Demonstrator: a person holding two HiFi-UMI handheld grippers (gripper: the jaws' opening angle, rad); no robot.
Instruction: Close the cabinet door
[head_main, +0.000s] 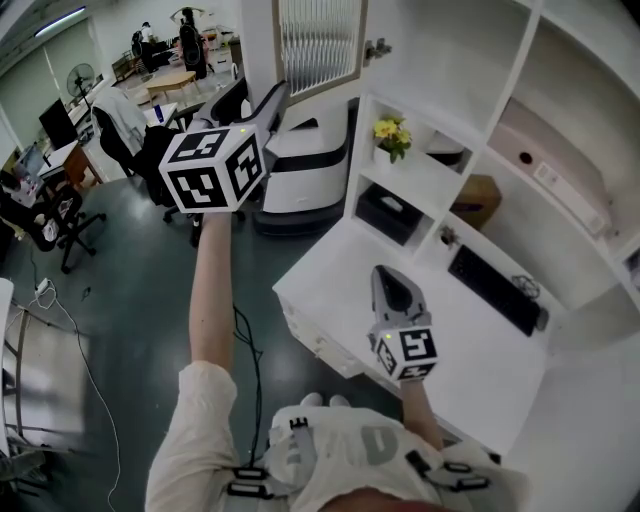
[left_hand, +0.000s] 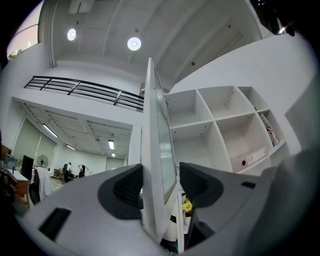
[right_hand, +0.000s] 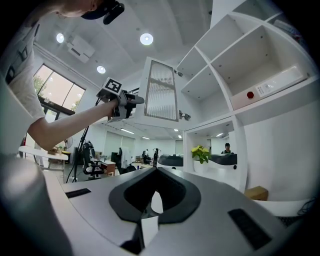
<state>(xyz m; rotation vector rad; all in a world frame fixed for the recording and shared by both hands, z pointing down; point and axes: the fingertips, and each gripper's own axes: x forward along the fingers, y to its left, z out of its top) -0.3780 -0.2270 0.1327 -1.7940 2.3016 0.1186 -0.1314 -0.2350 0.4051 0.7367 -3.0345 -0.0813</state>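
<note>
The cabinet door (head_main: 318, 45), white-framed with ribbed glass, stands swung out from the white shelf unit (head_main: 520, 90). My left gripper, marked by its cube (head_main: 215, 165), is raised to the door's free edge. In the left gripper view the door's edge (left_hand: 152, 150) runs between the jaws of the left gripper (left_hand: 160, 187). The left pad (left_hand: 131, 187) lies against it, and a thin gap shows at the right pad. The right gripper view shows the left gripper (right_hand: 134, 100) at the door (right_hand: 162, 92). My right gripper (head_main: 388, 282) hovers over the desk, shut and empty.
A white desk (head_main: 330, 290) juts out below the shelves. On the shelves are a black keyboard (head_main: 495, 290), yellow flowers (head_main: 390, 130), a black box (head_main: 392, 212) and a cardboard box (head_main: 475, 200). Office chairs (head_main: 50, 220) stand at the left.
</note>
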